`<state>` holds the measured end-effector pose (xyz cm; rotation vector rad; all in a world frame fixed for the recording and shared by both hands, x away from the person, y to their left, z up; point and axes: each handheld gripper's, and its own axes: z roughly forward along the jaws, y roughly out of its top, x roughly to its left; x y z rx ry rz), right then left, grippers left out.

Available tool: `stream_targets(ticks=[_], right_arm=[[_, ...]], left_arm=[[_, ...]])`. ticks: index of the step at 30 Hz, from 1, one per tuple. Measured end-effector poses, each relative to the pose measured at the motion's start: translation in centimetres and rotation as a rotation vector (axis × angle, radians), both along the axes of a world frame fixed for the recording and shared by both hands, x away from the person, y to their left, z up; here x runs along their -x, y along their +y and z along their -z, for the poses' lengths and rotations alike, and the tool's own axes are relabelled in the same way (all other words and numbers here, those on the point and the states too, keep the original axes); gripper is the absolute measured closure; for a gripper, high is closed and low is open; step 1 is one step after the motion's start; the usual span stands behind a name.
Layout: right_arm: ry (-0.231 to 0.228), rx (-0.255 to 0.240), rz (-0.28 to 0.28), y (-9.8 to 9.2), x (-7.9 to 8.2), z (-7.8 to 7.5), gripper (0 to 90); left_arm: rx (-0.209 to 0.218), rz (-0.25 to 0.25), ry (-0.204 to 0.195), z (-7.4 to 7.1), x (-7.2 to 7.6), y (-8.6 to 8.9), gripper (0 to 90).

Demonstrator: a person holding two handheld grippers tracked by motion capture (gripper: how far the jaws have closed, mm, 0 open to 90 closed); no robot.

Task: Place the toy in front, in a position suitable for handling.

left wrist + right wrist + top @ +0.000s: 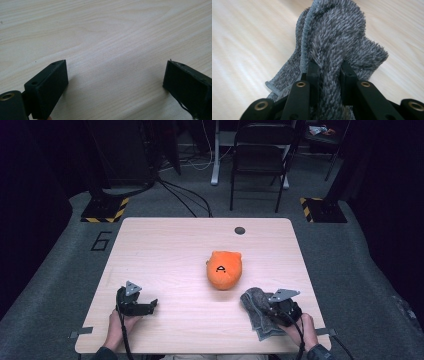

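Pale wood table point(165, 250) (grey carpet point(60, 255) around)

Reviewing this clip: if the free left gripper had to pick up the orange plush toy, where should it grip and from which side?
Probably across the plush toy's rounded body, coming down from above with jaws spanning its sides. It lies alone on the table, soft and bulging, clear of the grey cloth pinched in the right gripper. The left gripper is already open.

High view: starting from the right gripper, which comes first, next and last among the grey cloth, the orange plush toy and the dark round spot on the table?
1. Grey cloth, pinched in the right gripper.
2. Orange plush toy, mid-table, up and left.
3. Dark round spot, near the table's far edge.
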<state>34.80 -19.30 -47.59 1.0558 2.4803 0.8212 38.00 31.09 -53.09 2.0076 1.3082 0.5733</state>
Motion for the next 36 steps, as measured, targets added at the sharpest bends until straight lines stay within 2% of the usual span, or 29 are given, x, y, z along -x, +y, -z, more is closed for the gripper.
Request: stream_targets(ticks=[5,7,9,15,18,23,25,29,31,34,36], right_arm=[[-0.028,0.009,0.095,-2.4,-1.2,0.0,73.6],[-0.021,0.004,0.145,-3.2,-1.7,-0.1,73.5],[-0.042,-0.003,0.174,-4.1,-2.4,-0.1,73.3],[-0.05,-0.009,0.309,-6.3,-4.8,0.1,72.6],[-0.046,-0.018,0.347,-7.2,-6.0,0.7,72.0],[-0.027,-0.02,0.389,-7.4,-7.4,1.2,70.9],[-0.04,-0.024,0.394,-7.6,-8.0,1.3,70.8],[-0.024,-0.04,0.404,-7.6,-8.8,1.5,69.3],[-0.017,-0.025,0.4,-7.5,-9.2,1.9,65.3],[0.005,-0.012,0.425,-7.6,-9.6,2.5,53.6],[0.011,-0.01,0.438,-7.8,-9.6,2.5,36.3]], left_arm=[[0.0,0.0,0.0,0.0,0.0,0.0,5.5],[0.0,0.0,0.0,0.0,0.0,0.0,5.6],[0.0,0.0,0.0,0.0,0.0,0.0,5.5],[0.0,0.0,0.0,0.0,0.0,0.0,5.5],[0.0,0.0,0.0,0.0,0.0,0.0,5.5],[0.0,0.0,0.0,0.0,0.0,0.0,5.5],[0.0,0.0,0.0,0.0,0.0,0.0,5.6],[0.0,0.0,0.0,0.0,0.0,0.0,5.5],[0.0,0.0,0.0,0.0,0.0,0.0,5.5],[0.0,0.0,0.0,0.0,0.0,0.0,5.6],[0.0,0.0,0.0,0.0,0.0,0.0,5.5]])
